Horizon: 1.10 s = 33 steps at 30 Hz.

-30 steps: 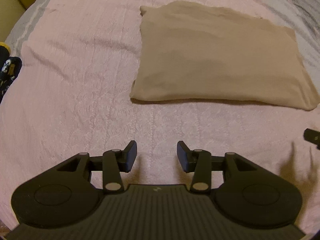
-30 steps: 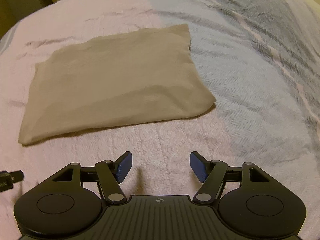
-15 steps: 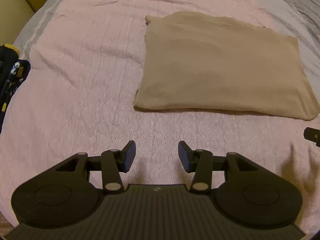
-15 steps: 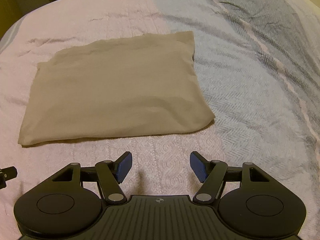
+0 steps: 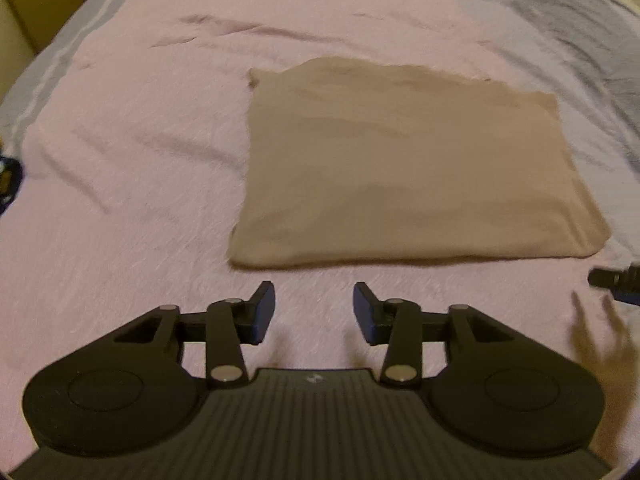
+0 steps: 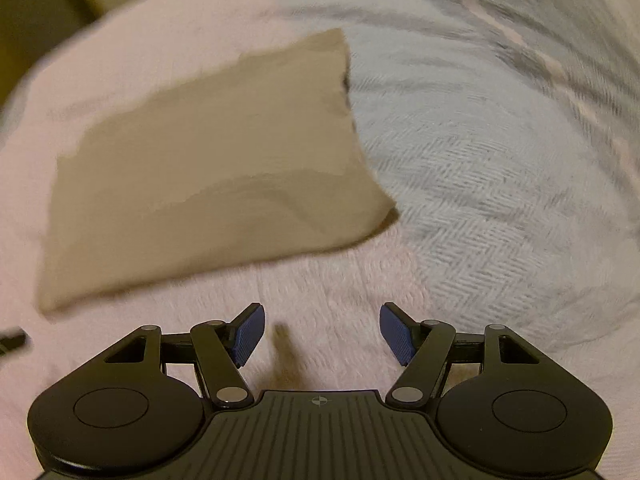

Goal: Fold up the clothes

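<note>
The left gripper [image 5: 314,312] hangs over the pink bedspread [image 5: 120,200] with its jaws closing and nothing between them, only bare cover beneath. The right gripper [image 6: 320,334] stands wide apart, also empty, tilted down at the same cover (its view is smeared with motion blur, so fine detail is lost there). Just beyond both sets of fingertips lies the folded tan garment [image 5: 408,176], a neat rectangle lying flat on the bed, its near edge a clean fold and its far edge a little wavy. Soft shading runs across its top, probably layers underneath, though I can't be sure in this dim light. Its right side [image 6: 352,128] sits where the pink gives way to the grey herringbone stretch [image 6: 500,184] of the bedding. At the left view's right edge a dark tip [image 5: 616,278] of the other tool pokes in. Far left, something dark [image 5: 8,178] lies at the bed's rim.
</note>
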Tool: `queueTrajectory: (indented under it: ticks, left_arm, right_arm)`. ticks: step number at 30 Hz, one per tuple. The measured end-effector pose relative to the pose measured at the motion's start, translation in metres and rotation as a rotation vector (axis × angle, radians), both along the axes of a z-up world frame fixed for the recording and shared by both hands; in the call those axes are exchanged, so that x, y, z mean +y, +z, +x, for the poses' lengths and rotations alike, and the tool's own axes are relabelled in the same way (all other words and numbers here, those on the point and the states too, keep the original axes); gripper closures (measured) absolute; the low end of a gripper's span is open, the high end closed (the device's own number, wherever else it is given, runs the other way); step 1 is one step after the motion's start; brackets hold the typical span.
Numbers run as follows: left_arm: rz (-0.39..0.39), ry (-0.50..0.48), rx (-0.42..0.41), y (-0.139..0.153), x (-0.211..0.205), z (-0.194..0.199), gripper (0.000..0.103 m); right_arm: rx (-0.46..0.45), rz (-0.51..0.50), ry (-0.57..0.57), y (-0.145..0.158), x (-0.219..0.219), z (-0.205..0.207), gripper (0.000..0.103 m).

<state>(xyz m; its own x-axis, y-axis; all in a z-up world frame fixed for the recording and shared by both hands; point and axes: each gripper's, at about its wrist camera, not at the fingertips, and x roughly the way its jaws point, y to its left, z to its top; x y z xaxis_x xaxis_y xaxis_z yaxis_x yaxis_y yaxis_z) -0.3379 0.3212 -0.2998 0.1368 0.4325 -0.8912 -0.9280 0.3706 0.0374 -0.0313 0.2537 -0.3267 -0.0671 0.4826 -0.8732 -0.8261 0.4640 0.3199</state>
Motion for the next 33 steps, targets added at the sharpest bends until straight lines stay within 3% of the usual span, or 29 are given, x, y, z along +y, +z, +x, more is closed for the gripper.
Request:
queueTrajectory:
  ticks: [2, 5, 9, 15, 18, 20, 25, 26, 28, 31, 33]
  left_arm:
    - [-0.020, 0.030, -0.079, -0.003, 0.007, -0.006, 0.066]
    - [-0.091, 0.156, -0.264, -0.010, 0.019, -0.026, 0.055]
    - [-0.146, 0.281, -0.432, -0.026, 0.031, -0.046, 0.059]
    - [-0.111, 0.192, -0.436, -0.038, 0.069, -0.034, 0.067]
    - [-0.106, 0.167, -0.445, -0.045, 0.089, -0.026, 0.067]
    - [-0.101, 0.161, -0.450, -0.050, 0.101, -0.023, 0.067]
    - [-0.159, 0.170, -0.486, -0.073, 0.130, -0.022, 0.067]
    - [-0.171, 0.166, -0.485, -0.077, 0.134, -0.021, 0.067]
    - [-0.196, 0.152, -0.461, -0.086, 0.138, -0.020, 0.067]
    - [-0.226, 0.152, -0.494, -0.085, 0.144, -0.027, 0.067]
    - [-0.246, 0.152, -0.516, -0.085, 0.148, -0.032, 0.068]
  right_arm:
    - [0.145, 0.071, -0.105, -0.008, -0.009, 0.017, 0.036]
    - [0.349, 0.162, -0.258, -0.022, -0.021, 0.041, 0.036]
    - [0.463, 0.204, -0.382, -0.047, -0.028, 0.048, 0.036]
    - [0.469, 0.284, -0.487, -0.057, -0.024, 0.053, 0.036]
    - [0.442, 0.339, -0.527, -0.062, -0.022, 0.052, 0.047]
    - [0.430, 0.371, -0.555, -0.069, -0.019, 0.052, 0.049]
    - [0.427, 0.441, -0.591, -0.080, -0.008, 0.053, 0.051]
    - [0.422, 0.444, -0.586, -0.080, -0.004, 0.053, 0.053]
    - [0.413, 0.449, -0.576, -0.080, 0.004, 0.052, 0.070]
    - [0.373, 0.378, -0.563, -0.081, 0.015, 0.054, 0.086]
    - [0.373, 0.320, -0.574, -0.080, 0.021, 0.058, 0.091]
